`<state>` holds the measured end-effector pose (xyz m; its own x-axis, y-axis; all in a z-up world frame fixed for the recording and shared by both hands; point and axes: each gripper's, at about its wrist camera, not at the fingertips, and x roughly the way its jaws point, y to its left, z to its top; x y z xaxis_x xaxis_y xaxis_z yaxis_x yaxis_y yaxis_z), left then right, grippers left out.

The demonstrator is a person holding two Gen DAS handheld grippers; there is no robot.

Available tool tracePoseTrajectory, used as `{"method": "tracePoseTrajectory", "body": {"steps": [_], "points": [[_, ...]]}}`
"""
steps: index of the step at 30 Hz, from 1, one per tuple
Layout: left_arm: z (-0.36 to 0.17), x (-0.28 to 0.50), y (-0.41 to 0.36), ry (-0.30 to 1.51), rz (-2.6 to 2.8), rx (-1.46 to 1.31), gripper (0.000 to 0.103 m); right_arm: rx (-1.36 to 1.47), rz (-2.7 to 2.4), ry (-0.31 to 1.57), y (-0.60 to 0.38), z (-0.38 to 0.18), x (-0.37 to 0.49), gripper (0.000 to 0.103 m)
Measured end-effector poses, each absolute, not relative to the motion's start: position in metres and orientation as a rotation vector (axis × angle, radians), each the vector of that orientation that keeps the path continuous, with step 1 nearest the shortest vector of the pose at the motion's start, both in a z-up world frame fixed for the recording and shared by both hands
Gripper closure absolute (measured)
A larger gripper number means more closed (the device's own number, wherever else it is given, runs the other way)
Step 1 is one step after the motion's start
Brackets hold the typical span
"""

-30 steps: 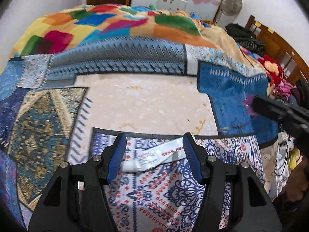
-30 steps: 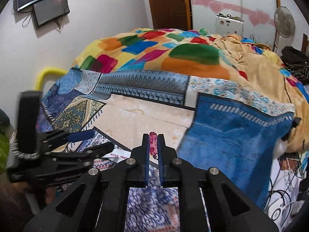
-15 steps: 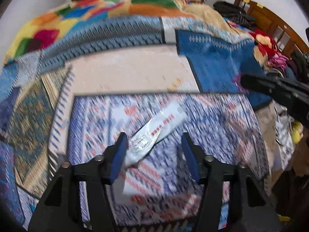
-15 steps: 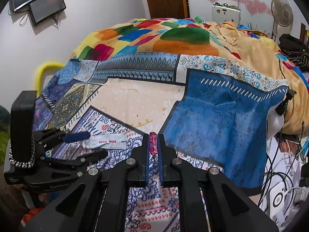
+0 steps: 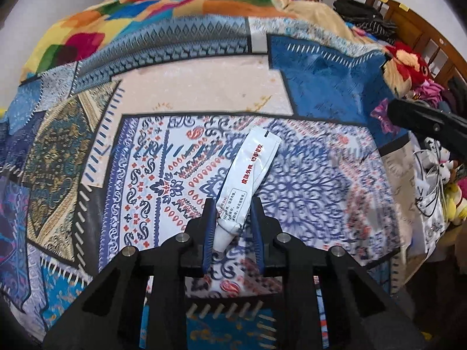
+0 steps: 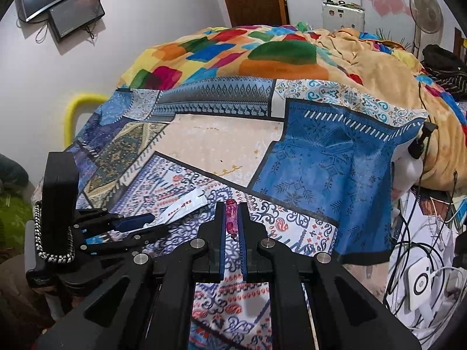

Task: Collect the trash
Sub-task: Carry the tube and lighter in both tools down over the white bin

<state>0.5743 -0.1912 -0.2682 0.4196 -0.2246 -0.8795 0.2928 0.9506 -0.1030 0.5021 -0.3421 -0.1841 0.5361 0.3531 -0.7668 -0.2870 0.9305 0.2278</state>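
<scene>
A squeezed white tube (image 5: 248, 175) with red print lies on the patterned bedspread (image 5: 204, 87). My left gripper (image 5: 232, 210) has its jaws narrowed around the tube's cap end, and the left pad touches it. The tube also shows in the right wrist view (image 6: 184, 207), with the left gripper (image 6: 146, 224) at its near end. My right gripper (image 6: 232, 218) is shut on a pink candy wrapper (image 6: 231, 215) and hovers above the bed to the right of the tube. The wrapper (image 5: 382, 116) shows at the right gripper's tip in the left wrist view.
A colourful blanket (image 6: 262, 55) is heaped at the far end of the bed. Cables and a white device (image 6: 420, 283) lie beyond the bed's right edge. Clothes and soft toys (image 5: 414, 67) pile up at the right. A yellow rail (image 6: 76, 108) stands at the left.
My left gripper has narrowed its jaws around the tube's cap end, and the tube now points away instead of lying crosswise. My right gripper stays shut on the pink wrapper.
</scene>
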Motion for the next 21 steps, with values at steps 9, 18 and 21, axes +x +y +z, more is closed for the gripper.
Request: {"method": "tracePoseTrajectory", "body": {"steps": [9, 18, 21], "points": [[-0.198, 0.536, -0.178, 0.987, -0.286, -0.024, 0.08, 0.049, 0.402, 0.847, -0.334, -0.129, 0.472, 0.096], [-0.121, 0.479, -0.146, 0.868, -0.21, -0.039, 0.08, 0.032, 0.447, 0.754, -0.313, -0.07, 0.43, 0.096], [-0.097, 0.453, -0.129, 0.825, -0.188, -0.063, 0.08, 0.019, 0.47, 0.732, -0.301, -0.056, 0.414, 0.096]]}}
